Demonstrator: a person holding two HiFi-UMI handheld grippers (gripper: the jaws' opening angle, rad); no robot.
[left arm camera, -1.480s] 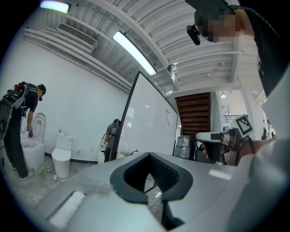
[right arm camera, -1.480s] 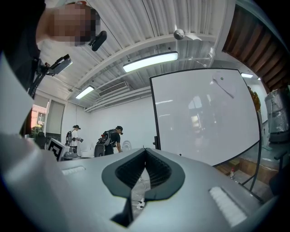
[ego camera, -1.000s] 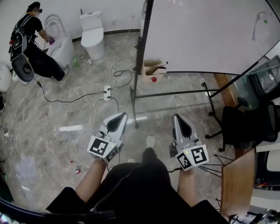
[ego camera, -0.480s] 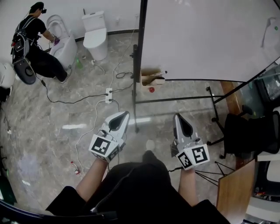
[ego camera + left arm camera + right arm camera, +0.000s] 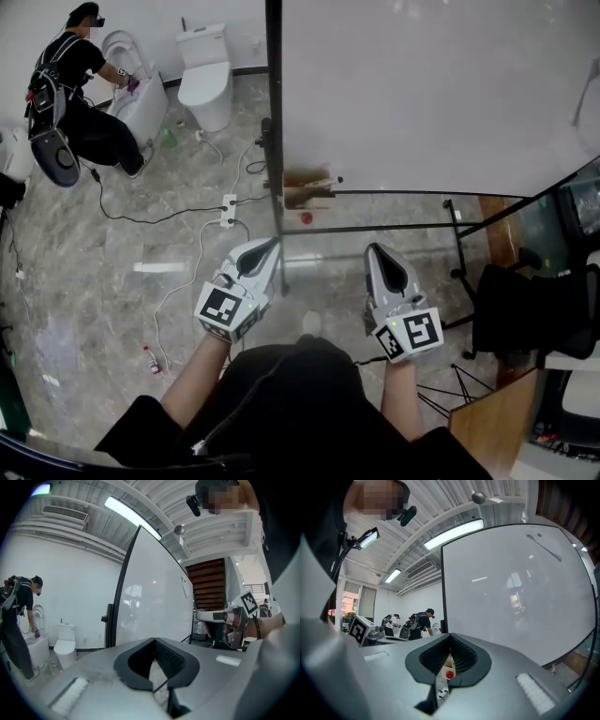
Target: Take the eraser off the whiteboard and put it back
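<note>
**Both grippers clenched and empty, short of the board**

Head view, 1 o'clock: large white whiteboard (image 5: 431,94) in a black frame, filling the upper right. At 12 o'clock, straight ahead of the left gripper (image 5: 267,246), the black upright post (image 5: 273,112) of that frame. Below the board, a black floor rail (image 5: 375,229) of the stand, crossing ahead of both grippers. Beyond the rail, under the board's lower left corner, an open brown cardboard box (image 5: 305,186) with a small red round thing (image 5: 307,217) just beside it on the grey marble floor (image 5: 112,281). At 11 o'clock a white power strip (image 5: 228,208) with trailing cables, farther off a white toilet (image 5: 206,70) and a person in black (image 5: 80,94) bent over a second bowl. At 3 o'clock a black office chair (image 5: 530,314); at 5 o'clock a brown wooden tabletop (image 5: 492,422).

Left gripper: jaws pressed tip to tip, nothing between. Right gripper (image 5: 377,251): likewise clenched, gripping nothing; box and red thing visible past its jaws.

Eraser: not made out for certain. Only a small greenish thing (image 5: 539,535) on the board face, at 1 o'clock in the right gripper view, well apart from both grippers.

Against a second ago: post shifted leftward in the head view, board spread wider, box and rail nearer, chair lower at right. Grippers side by side and clenched as before.
</note>
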